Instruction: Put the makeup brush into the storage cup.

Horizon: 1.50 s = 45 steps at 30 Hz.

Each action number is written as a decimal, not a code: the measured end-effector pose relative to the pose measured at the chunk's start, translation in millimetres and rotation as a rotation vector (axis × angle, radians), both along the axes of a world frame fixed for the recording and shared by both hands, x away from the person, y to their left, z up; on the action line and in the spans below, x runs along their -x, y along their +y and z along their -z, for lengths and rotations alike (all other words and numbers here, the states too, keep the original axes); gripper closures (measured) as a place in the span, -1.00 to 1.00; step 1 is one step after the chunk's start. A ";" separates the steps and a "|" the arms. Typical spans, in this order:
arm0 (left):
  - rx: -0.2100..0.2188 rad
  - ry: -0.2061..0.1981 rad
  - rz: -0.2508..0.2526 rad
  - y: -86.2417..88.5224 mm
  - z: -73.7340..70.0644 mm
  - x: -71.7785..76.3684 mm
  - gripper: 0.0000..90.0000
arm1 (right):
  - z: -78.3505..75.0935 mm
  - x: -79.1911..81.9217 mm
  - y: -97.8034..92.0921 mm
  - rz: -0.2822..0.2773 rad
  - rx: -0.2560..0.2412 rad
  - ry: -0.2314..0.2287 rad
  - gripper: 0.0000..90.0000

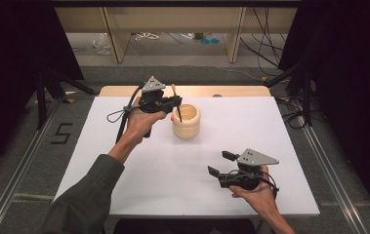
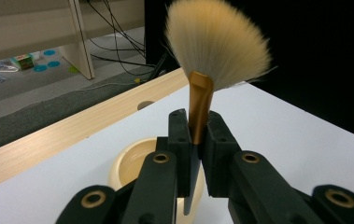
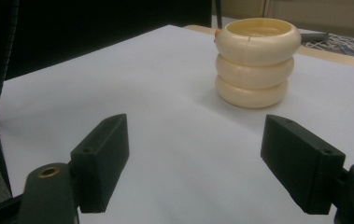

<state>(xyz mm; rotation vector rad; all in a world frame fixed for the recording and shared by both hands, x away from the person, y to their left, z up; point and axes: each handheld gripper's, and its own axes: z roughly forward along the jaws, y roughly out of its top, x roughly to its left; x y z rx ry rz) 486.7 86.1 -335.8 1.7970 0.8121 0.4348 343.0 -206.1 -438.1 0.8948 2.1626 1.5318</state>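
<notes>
A cream ribbed holder made of three stacked rings stands upright near the middle back of the white table. My left gripper hovers over the holder's left rim, shut on a makeup brush. The brush's gold ferrule sits between the jaws, its pale fan of bristles points up, and its dark handle hangs down toward the holder's mouth. My right gripper is open near the front right, with nothing between its jaws, facing the holder from a distance.
The white sheet covers a wooden table whose far edge has a small hole. Beyond it are a carpeted floor, cables and wooden furniture legs. Dark curtains and stand legs flank both sides.
</notes>
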 end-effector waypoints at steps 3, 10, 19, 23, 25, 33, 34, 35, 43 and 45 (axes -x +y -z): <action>-0.003 -0.004 -0.006 -2.6 -2.7 -2.5 0.85 | 0.1 1.0 0.7 -0.003 -0.001 0.017 -0.45; 0.001 -0.008 -0.017 -6.3 -3.0 -9.9 0.85 | 0.3 0.1 0.3 -0.005 0.005 0.002 -0.45; 0.008 -0.006 -0.040 -10.6 0.2 -18.6 0.85 | 0.7 1.1 1.1 -0.005 0.003 0.022 -0.45; 0.010 0.000 -0.044 -12.8 4.0 -22.1 0.85 | 1.3 0.2 1.3 -0.006 0.003 0.003 -0.45; 0.011 0.001 -0.045 -14.6 5.5 -23.2 0.85 | 1.2 1.2 1.8 -0.008 0.000 0.022 -0.45; 0.015 0.009 -0.056 -19.4 12.5 -29.0 0.85 | 1.3 0.6 1.9 -0.011 0.000 0.011 -0.45; 0.014 0.007 -0.056 -19.7 13.7 -30.1 0.85 | 1.3 0.6 1.8 -0.011 0.000 0.010 -0.45; 0.013 0.010 -0.060 -20.0 14.8 -30.9 0.85 | 1.3 0.6 1.7 -0.011 0.000 0.010 -0.45; 0.008 0.012 -0.072 -22.6 25.9 -35.0 0.85 | 1.1 -0.2 0.4 -0.017 0.006 0.012 -0.45; 0.004 0.012 -0.073 -22.4 29.3 -35.9 0.84 | 0.9 0.1 0.1 -0.017 0.004 0.017 -0.45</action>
